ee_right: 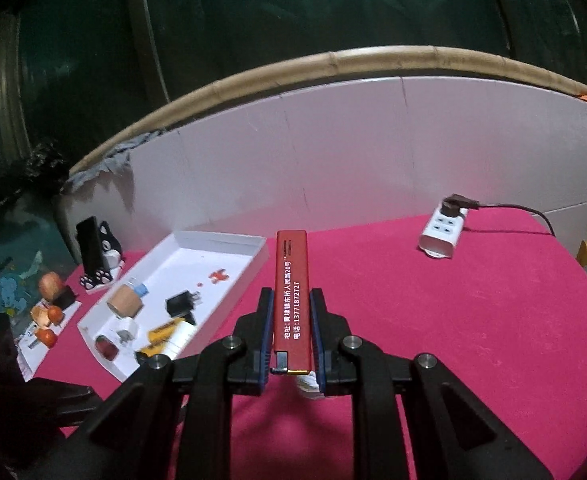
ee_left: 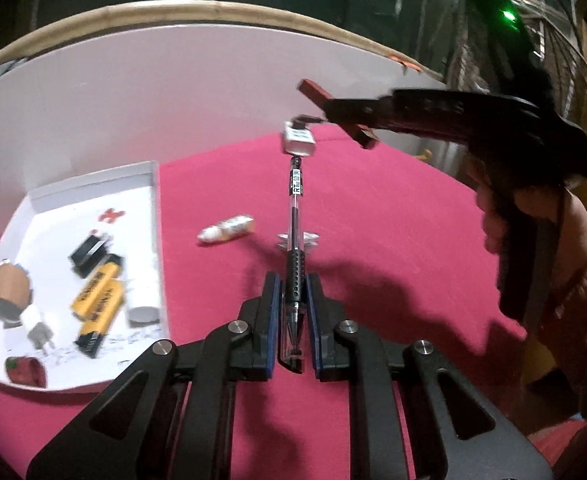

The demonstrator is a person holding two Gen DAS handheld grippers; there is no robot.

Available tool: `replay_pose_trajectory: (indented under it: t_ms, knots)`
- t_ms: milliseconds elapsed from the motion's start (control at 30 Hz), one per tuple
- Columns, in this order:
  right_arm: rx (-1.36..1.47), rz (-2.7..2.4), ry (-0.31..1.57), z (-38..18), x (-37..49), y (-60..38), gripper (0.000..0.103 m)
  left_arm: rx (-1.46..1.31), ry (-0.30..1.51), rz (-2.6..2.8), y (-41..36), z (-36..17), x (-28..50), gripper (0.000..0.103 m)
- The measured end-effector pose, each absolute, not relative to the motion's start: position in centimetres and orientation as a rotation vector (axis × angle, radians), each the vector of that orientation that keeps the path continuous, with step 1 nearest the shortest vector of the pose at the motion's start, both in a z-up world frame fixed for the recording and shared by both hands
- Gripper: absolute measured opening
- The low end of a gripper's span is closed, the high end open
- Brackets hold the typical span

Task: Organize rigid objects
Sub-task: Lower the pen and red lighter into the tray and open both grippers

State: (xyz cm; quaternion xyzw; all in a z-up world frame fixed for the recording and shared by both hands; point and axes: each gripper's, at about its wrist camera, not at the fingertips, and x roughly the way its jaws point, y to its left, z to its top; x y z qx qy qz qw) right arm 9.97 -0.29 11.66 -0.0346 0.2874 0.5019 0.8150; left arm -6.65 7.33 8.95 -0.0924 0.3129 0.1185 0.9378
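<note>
Carrying two items at once, both grippers are fully closed on their loads above the magenta tablecloth (ee_right: 453, 320). Nearest in the left wrist view, the left gripper (ee_left: 293, 300) clamps a clear-barrelled ballpoint pen with a black rubber grip section (ee_left: 295, 240) by that grip section, nib toward the camera, barrel pointing away. In the right wrist view, the right gripper (ee_right: 292, 316) pinches a slim red rectangular lighter with white printed text (ee_right: 291, 292) near its metal end, the body projecting forward between the blue pads (ee_right: 267, 320).

Farther left lies the shallow white cardboard tray (ee_right: 253, 244), already holding two yellow lighters (ee_left: 97, 300), a black plug adapter (ee_right: 181, 304), a tan cardboard cylinder (ee_right: 123, 300) and a white charger (ee_left: 37, 324). A small white bottle (ee_left: 225, 230) lies loose on the cloth between tray and pen. Farthest back, a white power strip with a dark plug (ee_right: 441, 232) sits near the white backboard (ee_right: 373, 152).

The likely step is transport to the tray. Good practice: keep both grips firm, approach low over the near rim, stagger the two releases, and aim for bare floor near the red mark (ee_right: 217, 276) so long items do not land across those already stored.
</note>
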Motion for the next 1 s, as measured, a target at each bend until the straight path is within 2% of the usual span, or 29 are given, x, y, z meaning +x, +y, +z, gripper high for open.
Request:
replay_pose_trajectory:
  t_ms: [233, 500, 767, 1000]
  knots:
    - [-0.102, 1.132, 0.618, 12.2, 7.7, 2.7, 0.015, -0.225, 0.582, 0.372, 11.5, 10.5, -8.8, 0.012]
    - [-0.142, 1.217, 0.651, 12.2, 5.7, 8.1, 0.015, -0.291, 0.553, 0.600, 20.1, 11.4, -11.3, 0.012]
    - [-0.193, 1.264, 0.767, 9.6, 4.1, 14.9, 0.015, -0.414, 0.593, 0.708, 27.1, 9.5, -12.2, 0.012]
    - [-0.268, 1.261, 0.820, 6.4, 2.4, 19.3, 0.015, -0.431, 0.616, 0.734, 28.4, 8.0, -11.5, 0.013]
